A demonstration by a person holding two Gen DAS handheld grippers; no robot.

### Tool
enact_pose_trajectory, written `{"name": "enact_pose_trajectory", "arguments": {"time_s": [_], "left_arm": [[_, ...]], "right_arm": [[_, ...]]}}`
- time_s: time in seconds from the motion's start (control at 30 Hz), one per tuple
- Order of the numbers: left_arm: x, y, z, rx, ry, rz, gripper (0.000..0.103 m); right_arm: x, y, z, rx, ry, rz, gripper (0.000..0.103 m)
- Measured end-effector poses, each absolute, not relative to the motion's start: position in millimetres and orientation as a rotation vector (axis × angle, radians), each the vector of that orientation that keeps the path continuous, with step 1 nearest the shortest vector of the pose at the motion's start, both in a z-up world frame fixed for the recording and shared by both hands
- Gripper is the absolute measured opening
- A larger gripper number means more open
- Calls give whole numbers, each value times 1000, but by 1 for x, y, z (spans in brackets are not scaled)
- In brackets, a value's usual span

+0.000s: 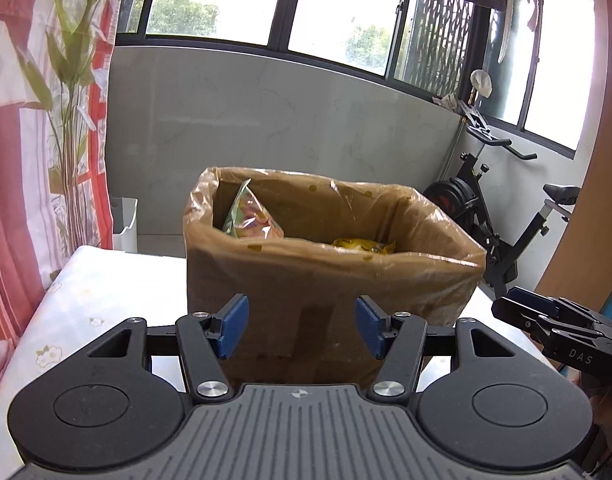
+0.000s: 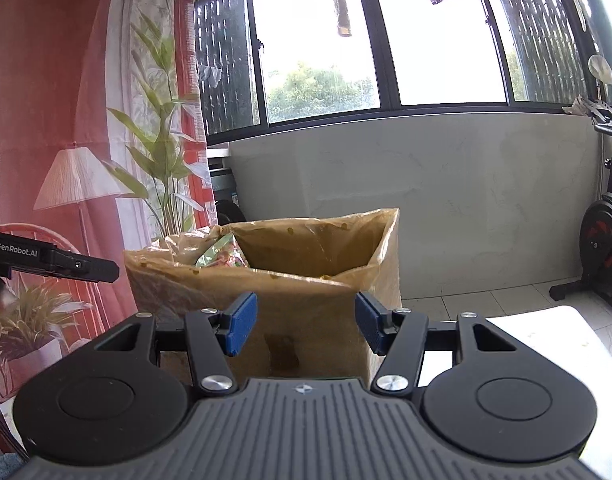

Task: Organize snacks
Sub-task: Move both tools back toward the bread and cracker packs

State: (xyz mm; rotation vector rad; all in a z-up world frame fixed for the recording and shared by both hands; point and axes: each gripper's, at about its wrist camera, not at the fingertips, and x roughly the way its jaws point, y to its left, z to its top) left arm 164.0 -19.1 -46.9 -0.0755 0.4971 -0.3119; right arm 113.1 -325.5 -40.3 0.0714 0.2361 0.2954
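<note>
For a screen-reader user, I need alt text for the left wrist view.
A plastic-lined cardboard box on a white table holds a green snack bag and a yellow packet. The left gripper faces it, open and empty.

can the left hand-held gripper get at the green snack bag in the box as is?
Probably yes. The left hand-held gripper is open and empty, the cardboard box has no lid, and the green snack bag sticks up above the near wall.

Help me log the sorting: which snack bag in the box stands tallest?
The green-and-pink bag against the left wall of the box; the yellow bag lies low.
</note>
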Motion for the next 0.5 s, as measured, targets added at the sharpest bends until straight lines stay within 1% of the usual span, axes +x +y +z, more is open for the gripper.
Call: {"name": "enact_pose_trajectory", "arguments": {"time_s": [0.37, 0.5], "left_arm": [[153, -30, -96, -75, 574, -283, 61], [150, -41, -118, -78, 637, -313, 61]], "right_arm": [[92, -333, -96, 111, 342, 189, 58], [87, -338, -112, 98, 375, 170, 58]]}}
